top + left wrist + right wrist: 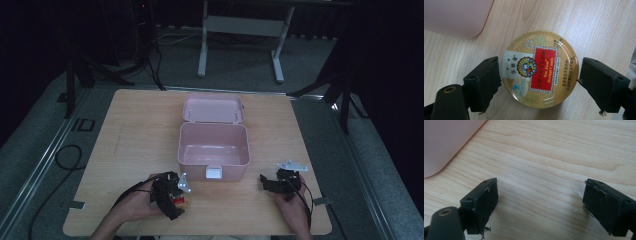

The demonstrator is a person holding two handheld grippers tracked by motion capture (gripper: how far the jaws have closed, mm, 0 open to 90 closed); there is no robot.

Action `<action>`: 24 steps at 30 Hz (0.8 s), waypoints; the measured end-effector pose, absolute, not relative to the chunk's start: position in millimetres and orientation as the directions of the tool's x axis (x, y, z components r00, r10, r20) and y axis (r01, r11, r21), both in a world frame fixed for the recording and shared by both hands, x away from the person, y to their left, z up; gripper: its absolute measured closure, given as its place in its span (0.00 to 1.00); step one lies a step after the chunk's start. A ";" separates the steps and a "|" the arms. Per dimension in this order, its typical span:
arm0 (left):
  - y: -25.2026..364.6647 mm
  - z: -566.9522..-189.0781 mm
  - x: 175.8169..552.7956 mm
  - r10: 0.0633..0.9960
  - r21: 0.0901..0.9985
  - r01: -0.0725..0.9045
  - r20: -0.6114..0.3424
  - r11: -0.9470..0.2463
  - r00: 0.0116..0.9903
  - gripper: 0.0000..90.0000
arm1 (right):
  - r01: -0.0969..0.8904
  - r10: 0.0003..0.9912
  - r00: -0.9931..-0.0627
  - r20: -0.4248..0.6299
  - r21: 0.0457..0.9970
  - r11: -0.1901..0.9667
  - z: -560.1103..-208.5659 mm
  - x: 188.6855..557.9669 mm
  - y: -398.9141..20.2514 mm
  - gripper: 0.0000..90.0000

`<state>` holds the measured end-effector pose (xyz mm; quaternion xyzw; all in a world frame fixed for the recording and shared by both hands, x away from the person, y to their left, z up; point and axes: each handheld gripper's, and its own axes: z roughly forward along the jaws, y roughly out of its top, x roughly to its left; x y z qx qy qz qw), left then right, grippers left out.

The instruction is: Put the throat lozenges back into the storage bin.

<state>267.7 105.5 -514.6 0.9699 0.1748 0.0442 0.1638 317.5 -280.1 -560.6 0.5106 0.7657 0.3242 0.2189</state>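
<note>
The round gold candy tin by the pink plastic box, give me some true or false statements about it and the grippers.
1. The round gold candy tin lies on the wooden table between the left gripper jaws. True.
2. The pink plastic box is shut. False: its lid stands open.
3. The right gripper holds a tin. False: its jaws are open over bare wood.
4. The tin's label is red. True.

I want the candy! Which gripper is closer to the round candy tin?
Left. The left gripper has its open jaws on either side of the candy tin. The right gripper sits across the table, past the pink box.
</note>
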 end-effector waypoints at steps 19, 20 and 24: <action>94.0 -518.4 273.0 0.309 0.269 0.288 0.037 -0.919 0.950 0.19 | 0.640 0.924 -0.383 -0.004 0.720 0.269 -560.6 317.5 -280.2 0.14; 93.7 -518.7 273.2 0.307 0.262 0.287 0.038 -0.921 0.951 0.19 | 0.640 0.924 -0.383 -0.004 0.720 0.269 -560.6 317.5 -280.1 0.14; 93.2 -519.9 273.8 0.301 0.250 0.283 0.039 -0.926 0.953 0.19 | 0.640 0.924 -0.383 -0.004 0.720 0.269 -560.6 317.5 -280.1 0.14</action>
